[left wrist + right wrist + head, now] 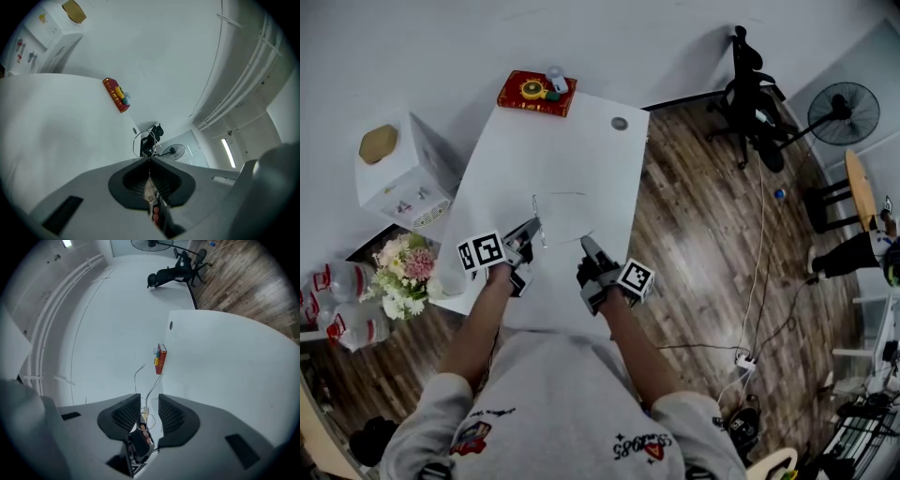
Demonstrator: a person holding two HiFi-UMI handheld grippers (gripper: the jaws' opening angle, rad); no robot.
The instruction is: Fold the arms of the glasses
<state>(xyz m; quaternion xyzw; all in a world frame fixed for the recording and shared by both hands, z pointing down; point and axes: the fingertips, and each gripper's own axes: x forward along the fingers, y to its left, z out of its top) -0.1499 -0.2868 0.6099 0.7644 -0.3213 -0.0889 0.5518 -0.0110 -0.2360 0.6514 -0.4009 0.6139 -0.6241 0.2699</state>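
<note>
Red box (537,92) far across the table (581,150). Glasses (153,387) run crosswise; my left gripper (534,228) clamps them, my right gripper (585,244) has jaws apart around an arm.

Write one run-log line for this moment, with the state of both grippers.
left gripper: shut on glasses | right gripper: open, temple arm between jaws | glasses: held over table

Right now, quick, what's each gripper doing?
Left gripper: closed on the glasses.
Right gripper: open, with the glasses arm between its jaws, not pinched.

Glasses (562,217) over table (581,141), box (536,92) behind, flowers (403,272) L
</note>
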